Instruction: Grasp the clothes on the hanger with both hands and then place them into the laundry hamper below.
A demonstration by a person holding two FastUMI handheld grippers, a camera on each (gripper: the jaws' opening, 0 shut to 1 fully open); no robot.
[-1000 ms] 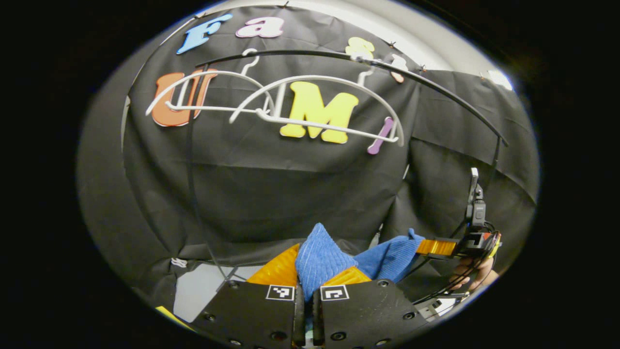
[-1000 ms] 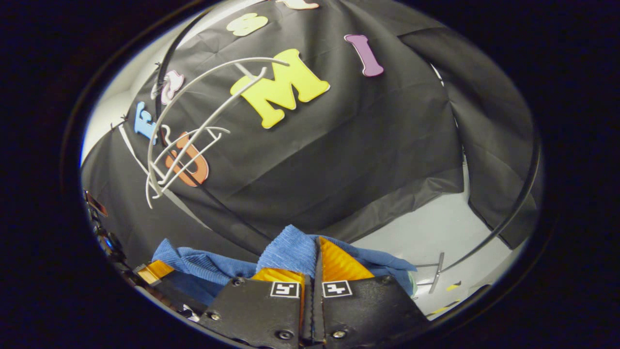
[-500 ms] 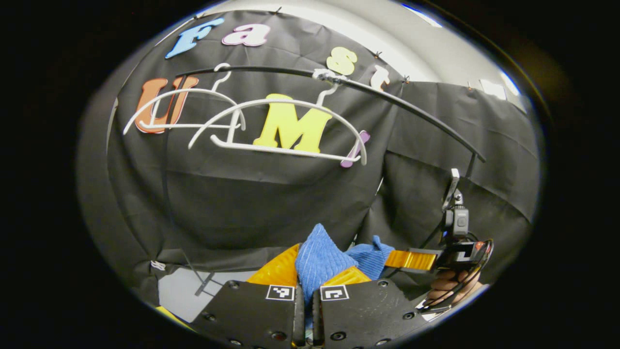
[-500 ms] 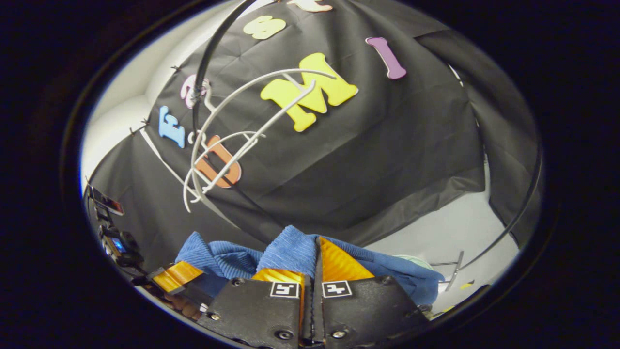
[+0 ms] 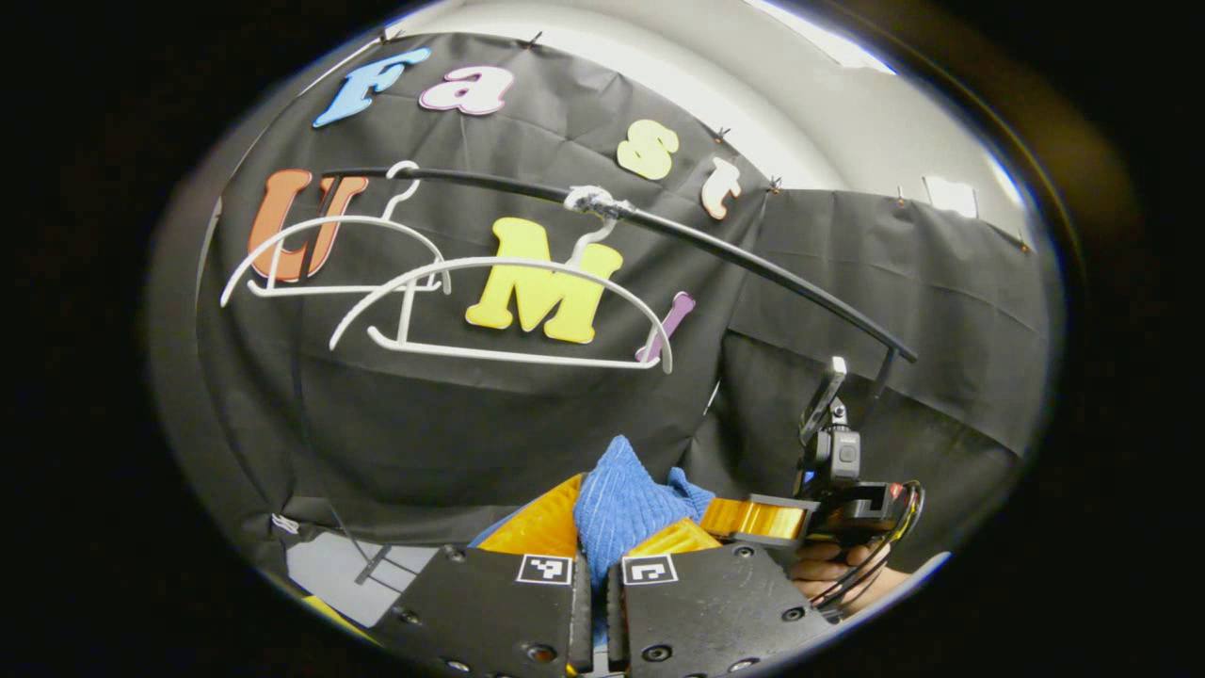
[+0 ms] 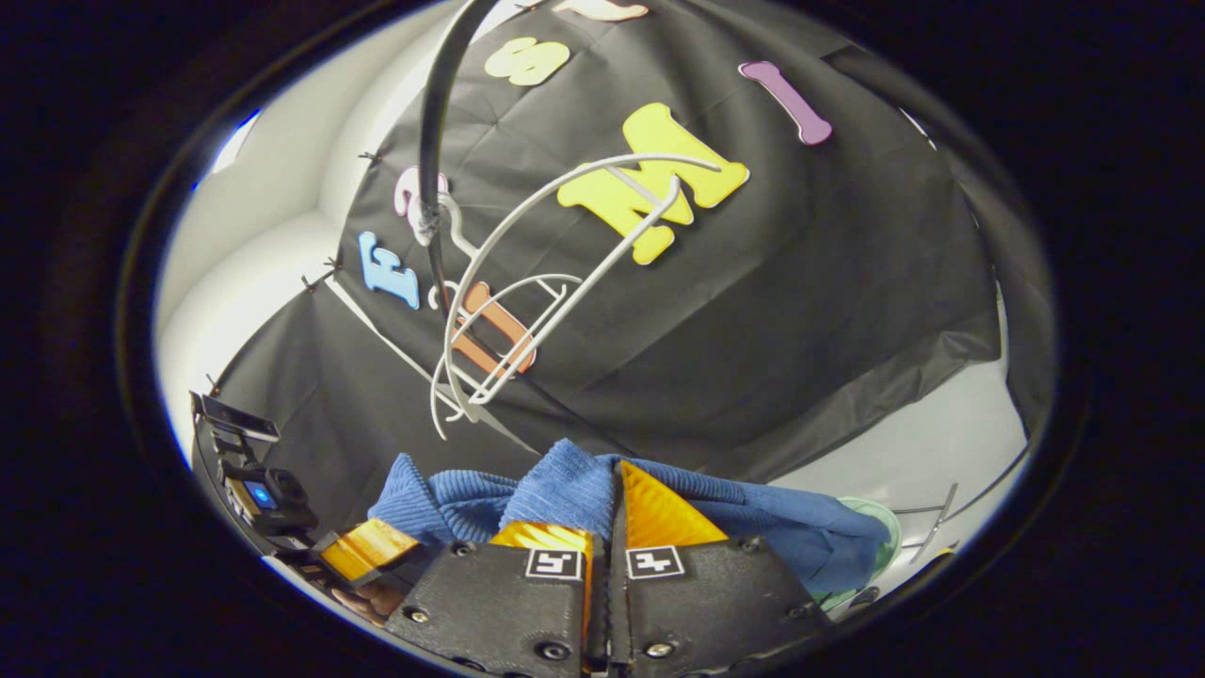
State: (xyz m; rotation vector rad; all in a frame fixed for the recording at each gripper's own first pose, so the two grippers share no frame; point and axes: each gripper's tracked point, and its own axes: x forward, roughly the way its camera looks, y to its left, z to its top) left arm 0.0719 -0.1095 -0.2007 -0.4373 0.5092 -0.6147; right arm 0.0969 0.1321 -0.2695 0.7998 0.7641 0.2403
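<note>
A blue ribbed garment bunches up between the fingers of my left gripper, which is shut on it. My right gripper is shut on another fold of the same blue garment, which trails off to its right. In the left gripper view the right gripper sits close at the right, held by a hand. In the right gripper view the left gripper is low at the left. Two bare white hangers hang on a black rail above. A pale green hamper rim peeks out under the cloth.
The black cloth wall stands behind the rail. A second white hanger hangs further left on it. The rack's thin black upright and foot stand on the pale floor. Pale floor also lies right of the hamper.
Both grippers have sunk lower with the garment; the hangers and rail now sit higher and farther off. The two grippers have come closer together, and the hamper rim has come into sight.
</note>
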